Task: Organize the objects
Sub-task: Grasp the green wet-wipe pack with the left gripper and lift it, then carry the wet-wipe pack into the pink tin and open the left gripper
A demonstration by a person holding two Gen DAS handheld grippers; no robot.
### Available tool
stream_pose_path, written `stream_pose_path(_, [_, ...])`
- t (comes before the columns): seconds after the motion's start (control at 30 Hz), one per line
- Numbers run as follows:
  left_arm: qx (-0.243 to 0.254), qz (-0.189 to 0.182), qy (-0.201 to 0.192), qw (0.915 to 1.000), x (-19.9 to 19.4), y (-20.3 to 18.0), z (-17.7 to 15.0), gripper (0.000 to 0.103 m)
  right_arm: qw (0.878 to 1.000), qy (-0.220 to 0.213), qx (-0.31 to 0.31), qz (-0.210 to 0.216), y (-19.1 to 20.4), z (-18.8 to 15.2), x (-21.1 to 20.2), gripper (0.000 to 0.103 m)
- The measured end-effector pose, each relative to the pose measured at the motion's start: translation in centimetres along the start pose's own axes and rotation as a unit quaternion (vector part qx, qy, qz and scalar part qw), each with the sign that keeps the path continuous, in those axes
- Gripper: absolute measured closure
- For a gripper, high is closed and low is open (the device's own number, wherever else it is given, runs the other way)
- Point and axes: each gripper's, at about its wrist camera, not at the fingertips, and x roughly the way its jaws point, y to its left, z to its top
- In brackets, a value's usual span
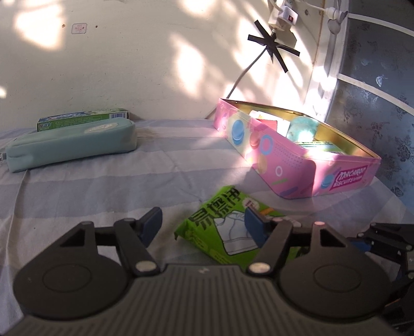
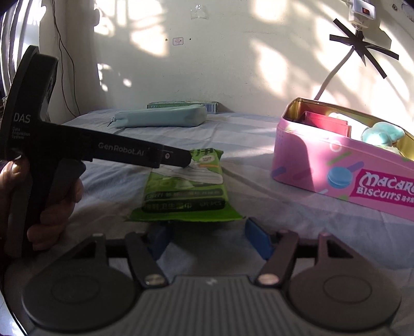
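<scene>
Green wet-wipe packet (image 2: 185, 191), flat on the striped bedsheet (image 1: 103, 186), printed face up, one short end toward the wall. Open pink macaron biscuit tin (image 1: 289, 160) stands near the packet, lidless, holding a red wallet (image 2: 326, 124) and a teal round item (image 2: 383, 134). Pale blue pencil case (image 1: 69, 146) lies near the wall, just in front of a green toothpaste box (image 1: 85, 117).

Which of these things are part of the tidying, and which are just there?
Part of the job: green packet, pink tin, pencil case, green box, left gripper, right gripper.

Just there: striped sheet, wall, taped cable, socket.
</scene>
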Motion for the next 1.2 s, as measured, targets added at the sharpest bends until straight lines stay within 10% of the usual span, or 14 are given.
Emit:
stream_pose_path(0.33, [0.021,-0.115,0.019,0.993,-0.8,-1.7,-0.4,0.037,0.993,-0.019,0.079,-0.083,-6.3,-1.3,-3.3,0.046])
stream_pose_path(0.57, [-0.101,-0.118,0.022,0.9877,-1.4,0.8,0.6,0.036,0.994,-0.033,0.106,-0.003,-7.1,-1.2,-4.6,0.033])
stream_pose_path(0.73, [-0.093,-0.108,0.048,0.9887,-0.1,0.1,0.9,0.038,0.999,-0.008,0.046,0.023,-3.2,-1.0,-3.1,0.018])
stream_pose_path(0.87, [-0.048,-0.109,0.066,0.9906,0.4,-1.8,-0.2,0.047,1.0,0.008,0.019,0.002,-1.7,-0.9,-1.6,0.025])
stream_pose_path(0.93, [-0.037,-0.132,0.075,0.9876,0.0,-2.7,-0.6,0.052,1.0,0.0,0.01,-0.005,-1.5,-0.9,-1.5,0.044])
stream_pose_path(1.2, [-0.018,-0.137,0.044,0.9893,-2.5,-4.6,0.0,0.052,0.998,-0.06,0.009,0.007,-2.6,-1.9,-4.2,0.049])
